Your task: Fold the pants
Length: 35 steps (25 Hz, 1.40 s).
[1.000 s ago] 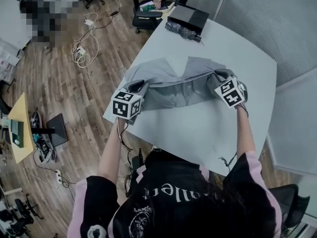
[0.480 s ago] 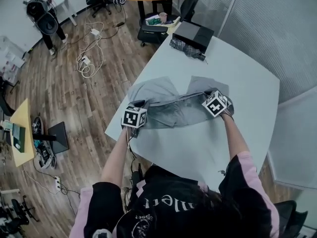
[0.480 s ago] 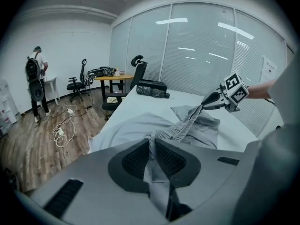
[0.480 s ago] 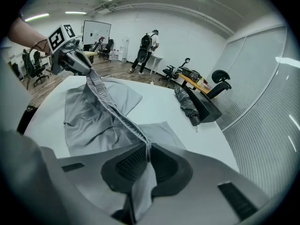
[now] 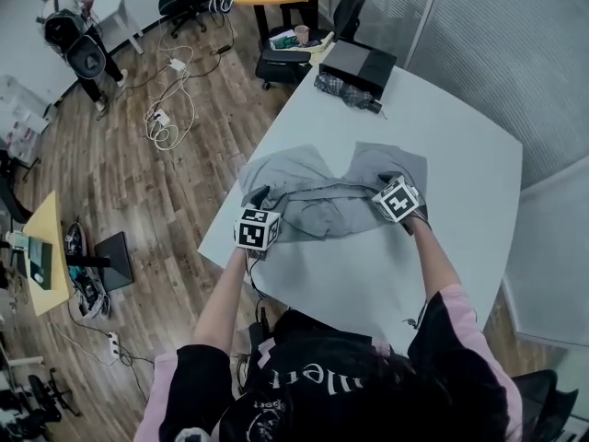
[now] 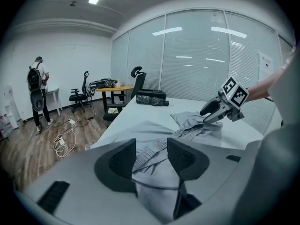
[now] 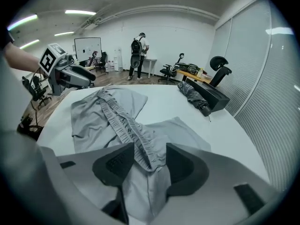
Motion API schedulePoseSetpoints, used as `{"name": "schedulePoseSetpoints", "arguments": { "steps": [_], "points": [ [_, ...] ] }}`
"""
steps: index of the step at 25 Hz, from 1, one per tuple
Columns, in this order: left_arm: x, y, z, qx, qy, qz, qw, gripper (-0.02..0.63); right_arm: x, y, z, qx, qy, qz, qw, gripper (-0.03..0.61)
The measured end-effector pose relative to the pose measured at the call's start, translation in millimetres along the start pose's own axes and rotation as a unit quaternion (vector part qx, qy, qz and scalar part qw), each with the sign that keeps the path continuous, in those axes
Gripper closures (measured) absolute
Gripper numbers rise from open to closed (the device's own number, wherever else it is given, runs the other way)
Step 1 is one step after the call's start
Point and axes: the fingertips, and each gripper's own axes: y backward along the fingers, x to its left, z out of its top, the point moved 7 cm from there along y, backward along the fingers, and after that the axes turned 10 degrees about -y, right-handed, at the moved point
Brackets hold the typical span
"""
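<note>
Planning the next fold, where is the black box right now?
Head view: the black box sits at the table's far-left corner, beyond the grey pants, beside a dark bundle.

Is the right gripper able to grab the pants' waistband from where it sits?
Probably yes. The right gripper has just been opening its jaws; they stand apart, with the waistband of the pants lying between them, nothing covering it.

Pants lying on table, directly before you; box sitting behind them at table's far corner.
</note>
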Motion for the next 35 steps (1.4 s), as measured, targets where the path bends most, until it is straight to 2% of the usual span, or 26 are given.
{"name": "schedulePoseSetpoints", "arguments": {
  "steps": [9, 13, 19, 25, 31, 35],
  "points": [
    [-4.0, 29.4, 24.4, -0.06, 0.011, -0.026, 0.9978, 0.403, 16.1, 41.3, 16.0, -0.077, -0.013, 0.004, 0.997, 0.382],
    [-8.6, 54.7, 43.0, -0.098, 0.02, -0.039, 0.9942, 0.425, 31.1, 72.6, 27.2, -0.121, -0.023, -0.002, 0.992, 0.411],
    [-28.0, 98.2, 66.0, -0.156, -0.012, -0.063, 0.9856, 0.433, 59.9, 121.7, 26.6, -0.195, -0.054, -0.011, 0.979, 0.427],
    [-49.4, 149.8, 74.3, -0.204, -0.021, -0.076, 0.9759, 0.44, 94.6, 165.5, 6.3, -0.251, -0.101, -0.03, 0.962, 0.434],
    [-60.8, 190.6, 58.6, -0.216, -0.01, -0.085, 0.9726, 0.465, 140.3, 198.1, -22.2, -0.28, -0.144, -0.054, 0.948, 0.443],
    [-71.4, 212.3, 43.1, -0.209, -0.03, -0.105, 0.9719, 0.474, 173.7, 218.3, -39.8, -0.291, -0.179, -0.074, 0.937, 0.449]
  ]
}}
